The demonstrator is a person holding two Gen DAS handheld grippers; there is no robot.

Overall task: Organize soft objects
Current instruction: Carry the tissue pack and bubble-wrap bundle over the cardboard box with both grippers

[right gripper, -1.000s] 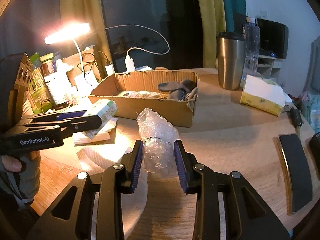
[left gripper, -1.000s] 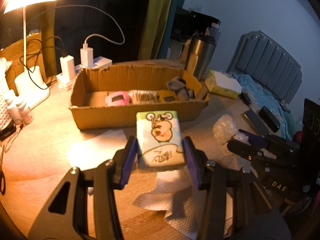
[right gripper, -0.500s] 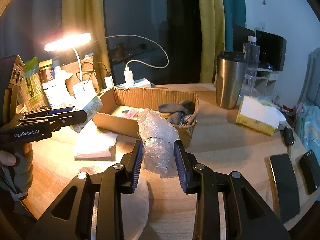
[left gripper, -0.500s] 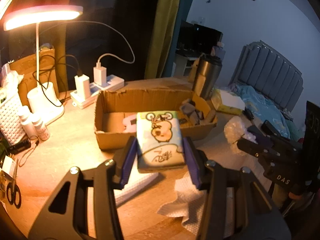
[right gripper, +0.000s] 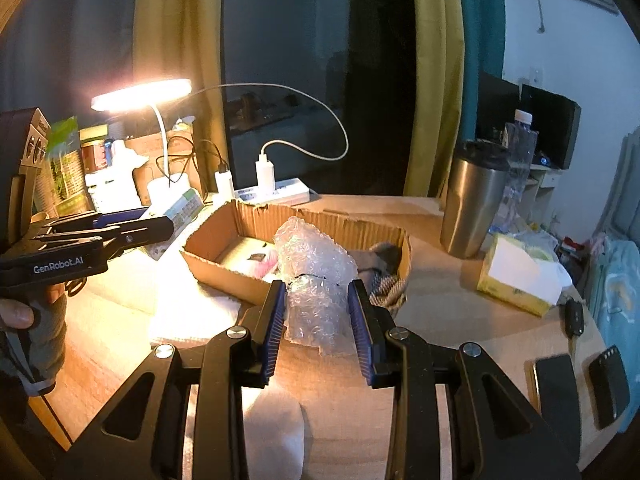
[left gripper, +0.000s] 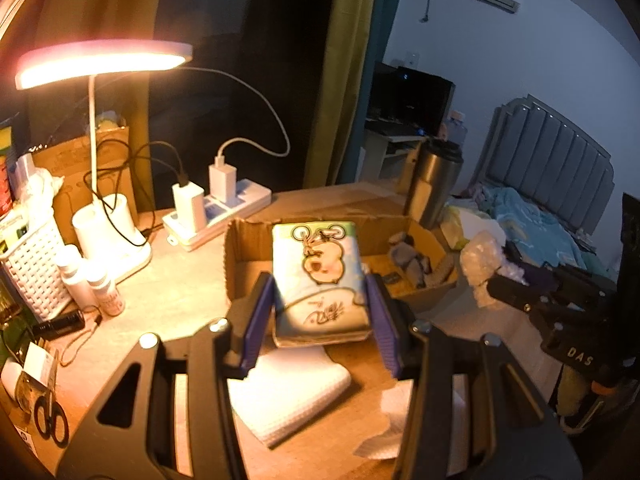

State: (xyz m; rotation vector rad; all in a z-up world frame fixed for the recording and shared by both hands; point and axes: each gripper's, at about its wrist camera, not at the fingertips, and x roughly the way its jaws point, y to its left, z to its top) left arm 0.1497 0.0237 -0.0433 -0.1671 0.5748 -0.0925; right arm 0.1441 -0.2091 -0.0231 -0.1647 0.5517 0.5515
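Holding two soft things clear of the wooden worktop [right gripper: 460,312], I have both tongs loaded. My left tongs [left gripper: 320,312] are clenched on the pale green tissue pack printed with a cartoon pig [left gripper: 318,276], gripped by its long sides and raised in front of the shallow brown cardboard box [left gripper: 240,248]. My right tongs [right gripper: 320,320] are grasping the crumpled wad of clear bubble wrap [right gripper: 316,280], which sticks up between the blue ribbed pads [right gripper: 276,324] just before the near wall of the same box. Inside the box lie a grey sock bundle [left gripper: 412,260] at the right end and something pink [right gripper: 266,260] on the floor of it. A folded white cloth [left gripper: 288,392] rests on the worktop under my left tongs. A lit white desk lamp [left gripper: 100,64] stands to the left, and a steel tumbler [right gripper: 472,204] behind the box to the right.
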